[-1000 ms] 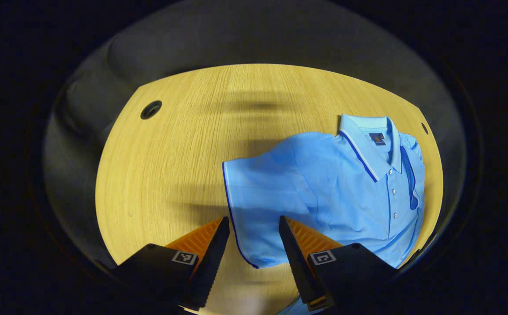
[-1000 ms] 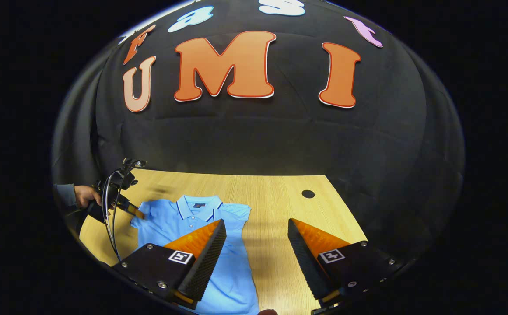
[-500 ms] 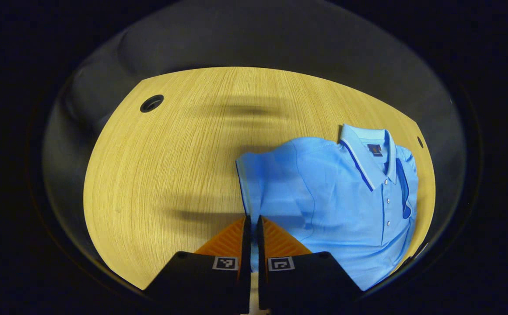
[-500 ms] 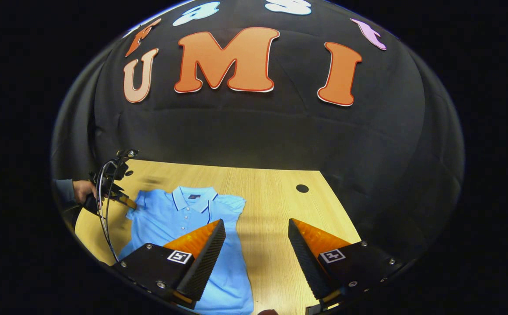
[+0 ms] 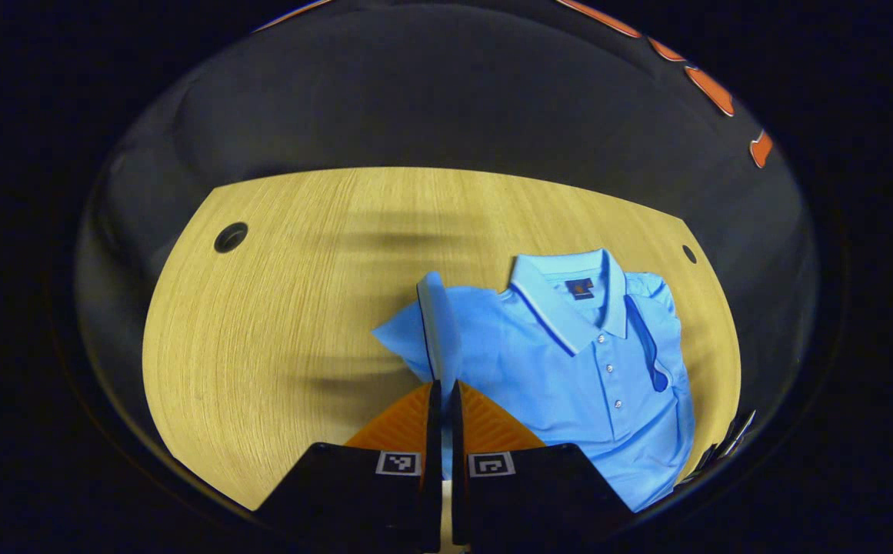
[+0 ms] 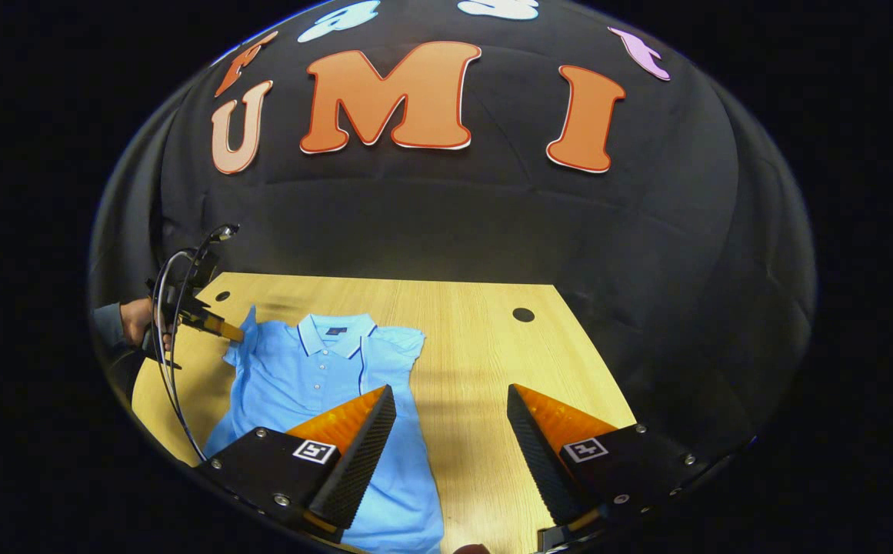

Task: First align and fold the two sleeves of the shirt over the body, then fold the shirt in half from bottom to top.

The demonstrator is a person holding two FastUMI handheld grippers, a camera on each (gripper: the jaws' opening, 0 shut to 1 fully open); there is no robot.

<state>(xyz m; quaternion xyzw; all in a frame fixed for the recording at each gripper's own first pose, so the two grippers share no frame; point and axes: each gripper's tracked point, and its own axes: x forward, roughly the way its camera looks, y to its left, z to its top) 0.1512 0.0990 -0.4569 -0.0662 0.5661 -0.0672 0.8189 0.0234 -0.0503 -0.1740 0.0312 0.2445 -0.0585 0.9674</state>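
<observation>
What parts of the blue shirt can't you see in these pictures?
- Bottom hem of the light blue polo shirt: right gripper view, covered by the right gripper and cut off at the edge.
- Pinched sleeve edge: left gripper view, hidden between the left gripper fingers.
- Collar label: too small.

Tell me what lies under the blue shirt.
Under the shirt lies the wooden table. The left tool, shut on the sleeve, lifts it clear. Whatever the body covers is hidden.
</observation>
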